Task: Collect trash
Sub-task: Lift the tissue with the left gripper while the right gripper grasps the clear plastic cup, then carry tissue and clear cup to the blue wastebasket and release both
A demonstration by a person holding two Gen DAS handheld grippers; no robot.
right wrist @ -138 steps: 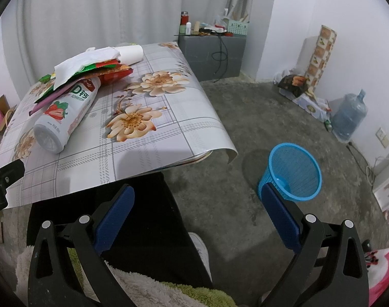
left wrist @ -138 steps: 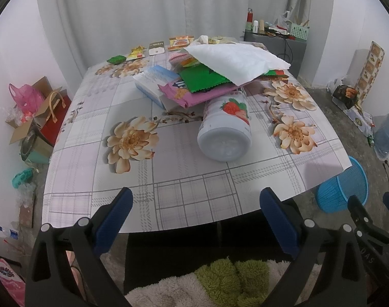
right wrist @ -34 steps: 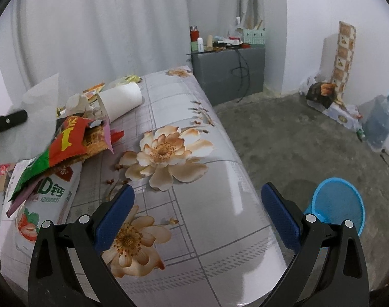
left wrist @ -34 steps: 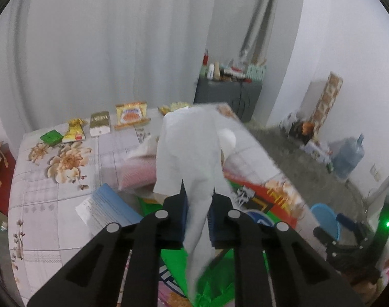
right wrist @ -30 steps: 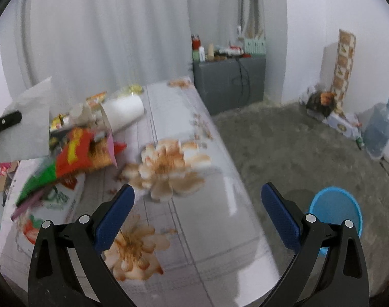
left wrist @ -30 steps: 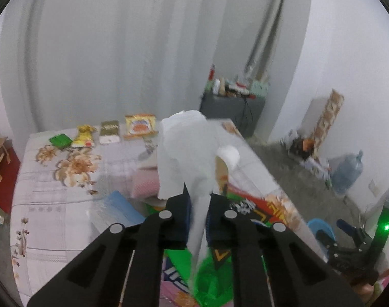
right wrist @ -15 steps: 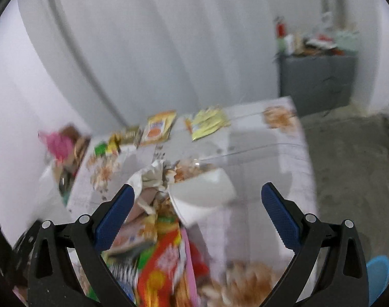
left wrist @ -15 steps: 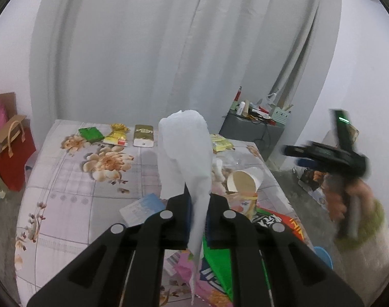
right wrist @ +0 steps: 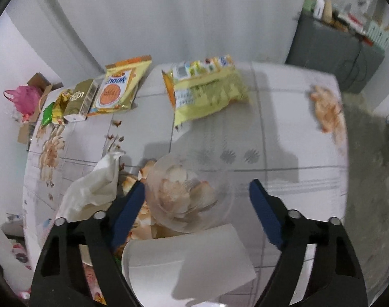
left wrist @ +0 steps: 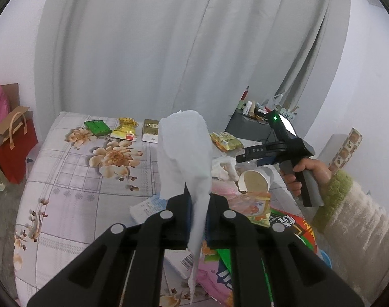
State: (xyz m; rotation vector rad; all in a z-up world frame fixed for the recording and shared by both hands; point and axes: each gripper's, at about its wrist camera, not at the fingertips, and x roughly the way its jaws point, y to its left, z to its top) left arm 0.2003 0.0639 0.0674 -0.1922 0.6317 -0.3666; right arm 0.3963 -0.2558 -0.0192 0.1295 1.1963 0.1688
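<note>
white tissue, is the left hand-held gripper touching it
Touching. The left wrist view shows the left hand-held gripper shut on the white tissue, which is pinched between both blue pads and hangs below them.

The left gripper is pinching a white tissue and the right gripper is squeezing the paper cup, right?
Not quite. The left gripper does pinch the white tissue, but the right gripper is open, not squeezing anything. The right wrist view shows its fingers spread wide above the paper cup.

Pale curtain (left wrist: 168, 51); grey cabinet (right wrist: 335, 51); concrete floor (right wrist: 368, 153)
</note>
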